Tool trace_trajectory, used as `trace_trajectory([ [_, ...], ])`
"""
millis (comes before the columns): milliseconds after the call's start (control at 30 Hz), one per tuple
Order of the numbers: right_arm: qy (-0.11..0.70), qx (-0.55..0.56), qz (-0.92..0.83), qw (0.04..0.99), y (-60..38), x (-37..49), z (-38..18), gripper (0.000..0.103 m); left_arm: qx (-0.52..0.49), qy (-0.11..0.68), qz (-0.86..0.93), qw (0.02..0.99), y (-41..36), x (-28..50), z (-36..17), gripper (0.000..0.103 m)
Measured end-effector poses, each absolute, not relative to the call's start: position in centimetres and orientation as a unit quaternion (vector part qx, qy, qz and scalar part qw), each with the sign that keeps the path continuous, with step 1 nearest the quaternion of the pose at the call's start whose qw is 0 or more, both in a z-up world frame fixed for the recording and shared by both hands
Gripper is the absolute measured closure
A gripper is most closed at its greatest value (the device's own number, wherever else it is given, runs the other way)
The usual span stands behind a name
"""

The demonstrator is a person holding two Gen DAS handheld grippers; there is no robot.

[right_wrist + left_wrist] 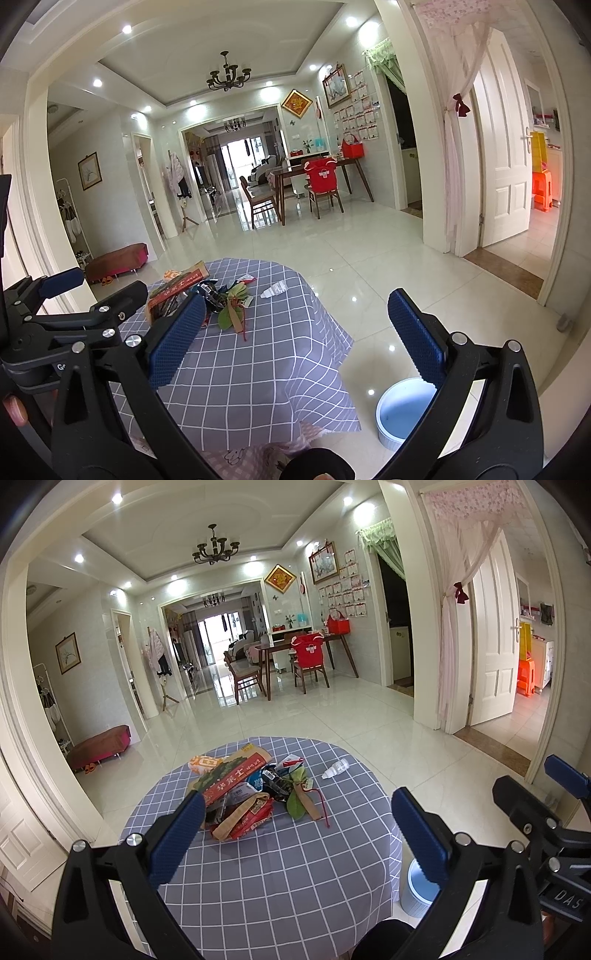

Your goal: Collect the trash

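Note:
A pile of trash (243, 794) lies on a round table with a grey checked cloth (280, 878): a red and brown carton, wrappers, a green leaf bundle (299, 797) with a red string. A small clear plastic bottle (336, 768) lies apart to the right. My left gripper (299, 830) is open and empty, above the table's near side, short of the pile. My right gripper (295, 332) is open and empty, off the table's right side; the pile (199, 295) is to its left. A light blue trash bin (402, 413) stands on the floor by the table.
The bin also shows in the left wrist view (417, 890), below the table's right edge. Glossy white tiled floor (295, 716) surrounds the table. A dining table with chairs (295, 657) stands far back. An open white door (495, 635) is at right.

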State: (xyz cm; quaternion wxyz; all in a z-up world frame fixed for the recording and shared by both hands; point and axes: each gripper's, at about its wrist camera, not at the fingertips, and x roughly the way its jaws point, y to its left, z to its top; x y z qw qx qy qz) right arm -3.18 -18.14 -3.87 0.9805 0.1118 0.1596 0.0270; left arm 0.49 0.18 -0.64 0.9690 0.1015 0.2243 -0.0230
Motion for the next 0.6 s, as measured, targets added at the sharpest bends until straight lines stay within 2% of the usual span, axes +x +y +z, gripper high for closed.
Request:
trace_trajectory([
  [600, 0.166, 0.115, 0.026, 0.979, -18.7, -3.2, -4.1, 0.006, 0.103, 0.23, -0.023, 0.967, 0.7, 2.1, -3.1, 0.004],
])
